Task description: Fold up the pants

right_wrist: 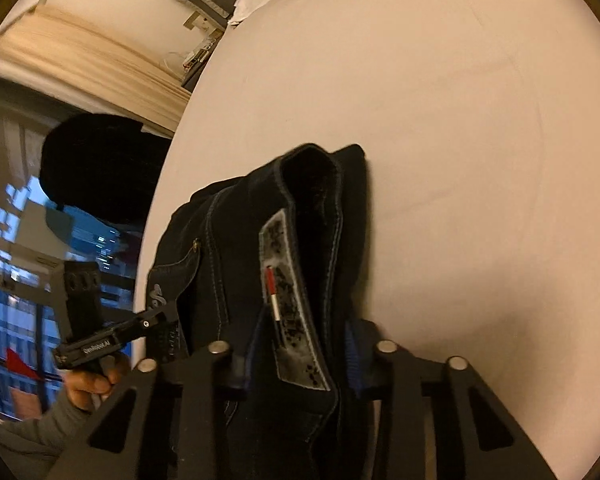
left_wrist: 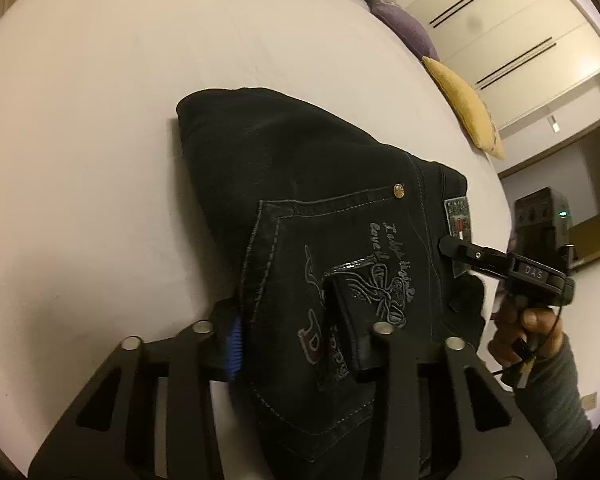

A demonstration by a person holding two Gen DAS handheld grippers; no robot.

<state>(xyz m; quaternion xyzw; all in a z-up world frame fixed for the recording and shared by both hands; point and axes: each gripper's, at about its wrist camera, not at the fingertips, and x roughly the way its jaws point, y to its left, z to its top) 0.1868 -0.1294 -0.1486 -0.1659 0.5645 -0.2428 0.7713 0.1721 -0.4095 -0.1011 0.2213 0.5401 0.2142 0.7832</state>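
Dark jeans (left_wrist: pixel 300 184) lie folded in a thick bundle on the white bed sheet (left_wrist: pixel 100 120), back pocket with embroidery facing up. My left gripper (left_wrist: pixel 300 332) is shut on the pocket end of the jeans. My right gripper (right_wrist: pixel 296 344) is shut on the waistband (right_wrist: pixel 320 208) with its grey label (right_wrist: pixel 288 280). In the left wrist view the right gripper (left_wrist: pixel 452 246) bites the waistband edge at the right. In the right wrist view the left gripper (right_wrist: pixel 168 314) holds the jeans (right_wrist: pixel 188 240) from the left.
A yellow cushion (left_wrist: pixel 464 108) and a purple cushion (left_wrist: pixel 404 20) lie along the bed's far right edge. A dark appliance (left_wrist: pixel 544 216) stands beyond the bed. In the right wrist view, curtains (right_wrist: pixel 80 64) and a window (right_wrist: pixel 16 280) are at the left.
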